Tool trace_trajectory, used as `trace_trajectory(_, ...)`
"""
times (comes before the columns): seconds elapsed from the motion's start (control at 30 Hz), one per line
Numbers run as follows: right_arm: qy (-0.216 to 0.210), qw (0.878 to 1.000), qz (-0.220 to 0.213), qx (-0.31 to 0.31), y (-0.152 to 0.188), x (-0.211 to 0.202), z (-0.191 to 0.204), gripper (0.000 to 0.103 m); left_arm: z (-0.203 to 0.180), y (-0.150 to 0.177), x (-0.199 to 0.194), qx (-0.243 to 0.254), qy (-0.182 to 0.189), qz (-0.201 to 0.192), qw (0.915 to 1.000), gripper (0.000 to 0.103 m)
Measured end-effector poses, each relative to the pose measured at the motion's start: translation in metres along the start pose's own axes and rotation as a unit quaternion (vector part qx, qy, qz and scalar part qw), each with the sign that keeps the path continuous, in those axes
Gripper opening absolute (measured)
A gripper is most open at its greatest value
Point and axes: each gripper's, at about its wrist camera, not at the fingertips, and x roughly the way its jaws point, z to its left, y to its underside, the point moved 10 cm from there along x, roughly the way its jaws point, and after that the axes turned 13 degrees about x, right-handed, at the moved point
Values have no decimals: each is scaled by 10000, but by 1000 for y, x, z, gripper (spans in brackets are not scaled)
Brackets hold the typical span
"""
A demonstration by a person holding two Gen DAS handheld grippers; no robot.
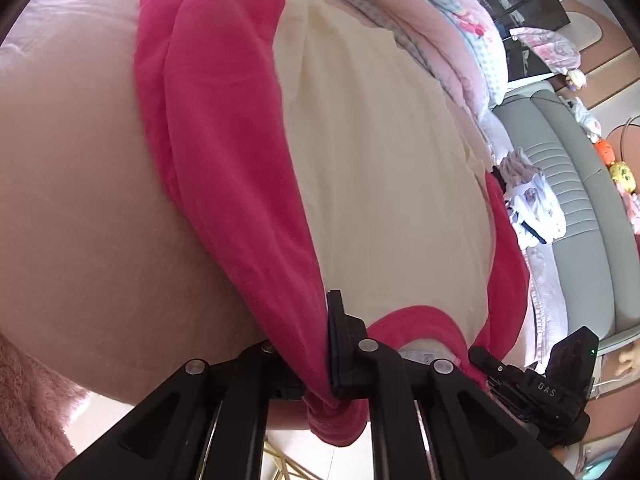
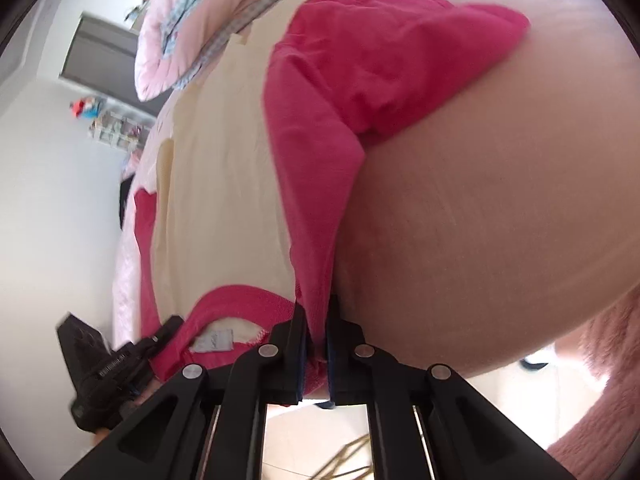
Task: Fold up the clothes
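The cream shirt with magenta sleeves and collar [image 1: 380, 168] lies spread on the pink bed sheet [image 1: 72, 200]. The quilted pink-and-checked blanket [image 1: 460, 32] lies bunched beyond its hem. The left gripper [image 1: 324, 364] and right gripper [image 2: 318, 356] pinch its shoulders at the bed's near edge.

Pink bed sheet [image 1: 80, 184], grey padded headboard [image 1: 568, 200], white wall [image 2: 48, 200], tiled floor [image 2: 312, 440].

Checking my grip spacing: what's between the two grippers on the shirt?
The pink collar with its white label, over the cream shirt front, seen in the right wrist view.
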Motion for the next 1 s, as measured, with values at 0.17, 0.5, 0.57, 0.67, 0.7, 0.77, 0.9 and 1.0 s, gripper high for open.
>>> trace_trajectory(0.17, -3, 9993, 347, -156, 8, -20, -7, 15, 8, 2, -31, -294, 178, 280, 9990, 9)
trace_trajectory(0.5, 497, 9687, -582, -2362, -10, -23, 88, 28, -64, -30, 19, 1990, -476, 427, 9779, 9)
trace_trajectory(0.57, 946, 9562, -357, -2746, 0, 4, 77, 28, -54, -21, 41, 1946, -671, 799, 9753, 9)
trace_trajectory(0.67, 1379, 9521, 50, -2731, 19, 17, 22, 28, -38, -8, 35, 1731, -707, 804, 9791, 9)
trace_trajectory(0.7, 1329, 9543, 96, -2675, 25, 14, 12, 28, -34, -4, 28, 1623, -640, 758, 9817, 9)
trace_trajectory(0.77, 1242, 9592, 324, -2519, 35, 2, -1, 28, -28, 9, 18, 1523, -678, 857, 9823, 9)
trace_trajectory(0.9, 1040, 9663, 722, -2243, 55, -24, -24, 29, -38, 15, 4, 1671, -787, 880, 9789, 9)
trace_trajectory(1.0, 652, 9663, 459, -2447, 51, -44, 4, 29, -51, -1, 3, 2025, -788, 586, 9743, 9)
